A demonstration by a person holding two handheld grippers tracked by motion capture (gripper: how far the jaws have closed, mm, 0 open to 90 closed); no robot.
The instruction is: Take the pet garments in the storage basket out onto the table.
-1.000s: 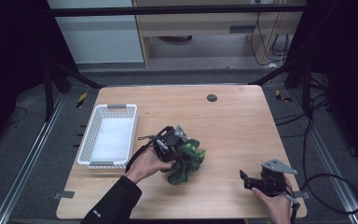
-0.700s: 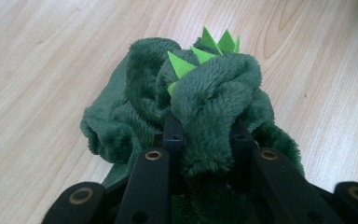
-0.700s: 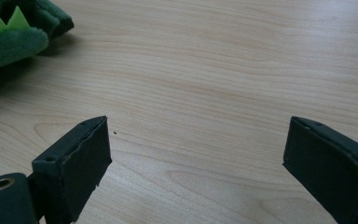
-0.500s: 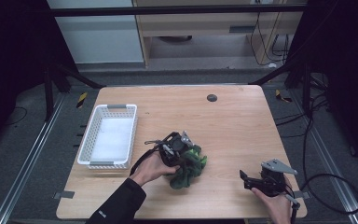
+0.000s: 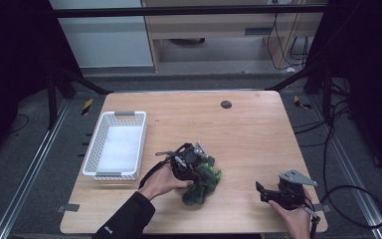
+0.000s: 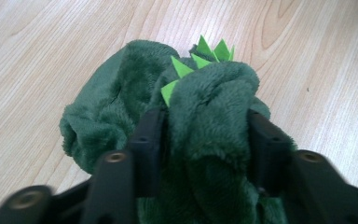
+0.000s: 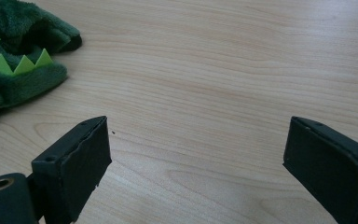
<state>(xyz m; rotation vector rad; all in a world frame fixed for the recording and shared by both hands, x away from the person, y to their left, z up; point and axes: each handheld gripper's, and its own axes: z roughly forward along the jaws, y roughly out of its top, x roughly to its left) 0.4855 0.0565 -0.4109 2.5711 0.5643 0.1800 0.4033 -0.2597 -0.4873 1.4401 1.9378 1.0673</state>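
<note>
Bare wooden table between green plush and right gripper; white basket far left.

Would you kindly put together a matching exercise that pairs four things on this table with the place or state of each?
Things:
1. green plush toy
2. white basket
3. left tongs
4. right tongs

Places or states:
A. open over bare wood, near the table's right front corner
B. empty, at the table's left side
C. closed on soft green fabric
D. bunched up near the middle front of the table, light green spikes showing

Pairs: 1-D, 2-B, 3-C, 4-A
</note>
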